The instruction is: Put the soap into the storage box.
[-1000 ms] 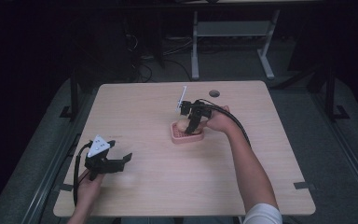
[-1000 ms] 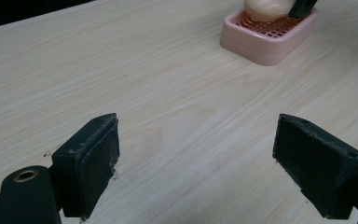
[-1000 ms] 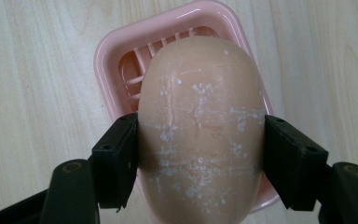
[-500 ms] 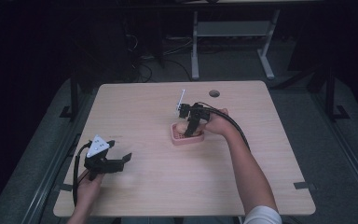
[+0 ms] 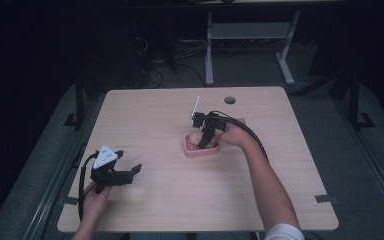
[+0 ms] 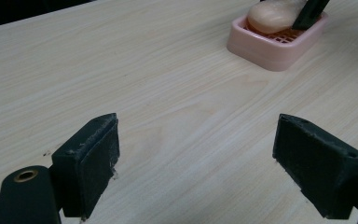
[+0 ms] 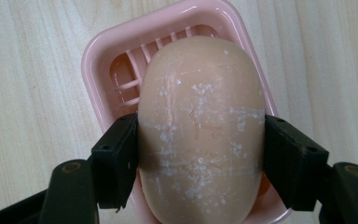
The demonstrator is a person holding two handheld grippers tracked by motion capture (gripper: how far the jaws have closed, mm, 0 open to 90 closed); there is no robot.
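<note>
A pale beige soap bar [image 7: 200, 93], scuffed with white flecks, lies lengthwise over a pink slotted soap dish [image 7: 93, 60]. My right gripper [image 7: 200, 156] is shut on the soap, one pad pressed on each long side. In the high view this gripper [image 5: 206, 136] points down at the dish [image 5: 201, 151] near the table's middle. My left gripper [image 5: 130, 162] rests low at the front left, open with nothing between its pads [image 6: 93, 158]. From there the dish [image 6: 270, 51] and soap [image 6: 270, 14] sit far off at the upper right.
The wooden table [image 5: 155, 115] has a round cable hole [image 5: 230, 100] near its back edge. Grey tape marks [image 5: 325, 198] sit near the front corners. A metal frame [image 5: 250, 35] stands on the dark floor beyond the table.
My right gripper, with the soap, has shifted slightly down and toward the dish. My left gripper has stayed where it was.
</note>
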